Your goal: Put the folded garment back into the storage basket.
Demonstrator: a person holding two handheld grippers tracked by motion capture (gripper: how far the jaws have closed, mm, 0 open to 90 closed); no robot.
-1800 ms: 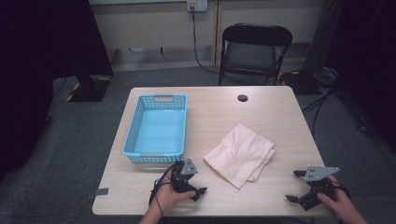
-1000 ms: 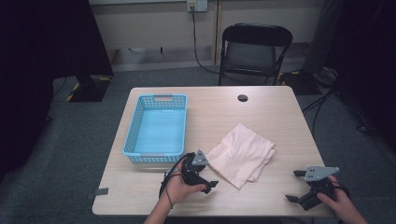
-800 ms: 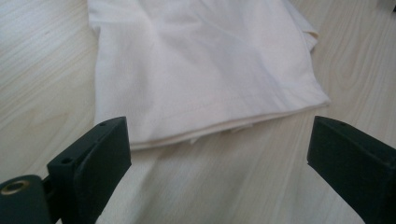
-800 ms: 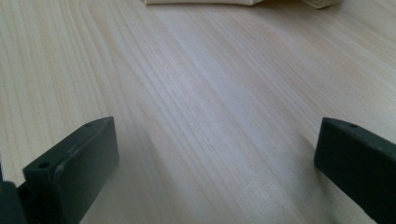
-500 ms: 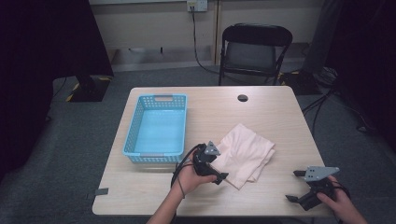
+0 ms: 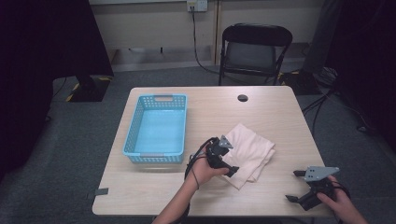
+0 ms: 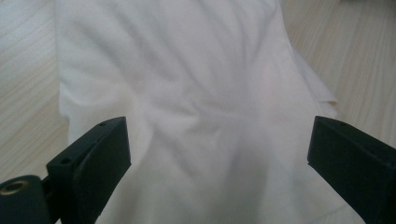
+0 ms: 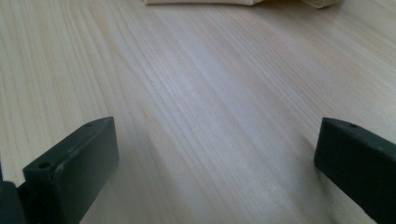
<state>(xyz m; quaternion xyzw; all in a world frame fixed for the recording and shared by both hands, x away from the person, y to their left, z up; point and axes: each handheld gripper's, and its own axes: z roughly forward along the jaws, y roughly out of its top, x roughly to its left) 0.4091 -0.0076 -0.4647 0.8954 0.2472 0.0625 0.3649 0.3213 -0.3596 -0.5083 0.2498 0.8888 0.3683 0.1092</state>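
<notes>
Right now my left gripper (image 6: pixel 223 160) sits over the near left part of the folded cream cloth (image 6: pixel 250 151), which lies on the table (image 6: pixel 271 107) a little toward the near edge and right of the middle, just beside the blue basket (image 6: pixel 158 128). In the left gripper view the cloth (image 7: pixel 196 93) spreads out straight ahead and beneath my jaws, which stand wide apart with nothing between them but the rumpled fabric below; I have hold of nothing. The cloth's long axis seems to run from the near side up toward the far right corner, and I am crossing its near left edge.

My right gripper (image 6: pixel 312 186) rests near the near right corner of the table, well apart from the cloth, its jaws also spread wide and empty. In the right gripper view only a strip of the cloth (image 8: pixel 201 2) shows, far ahead over bare wood.

So the left is plainly the nearer hand. I judge any grasp would fall to it, with a short drop onto the fabric directly under the jaws.
</notes>
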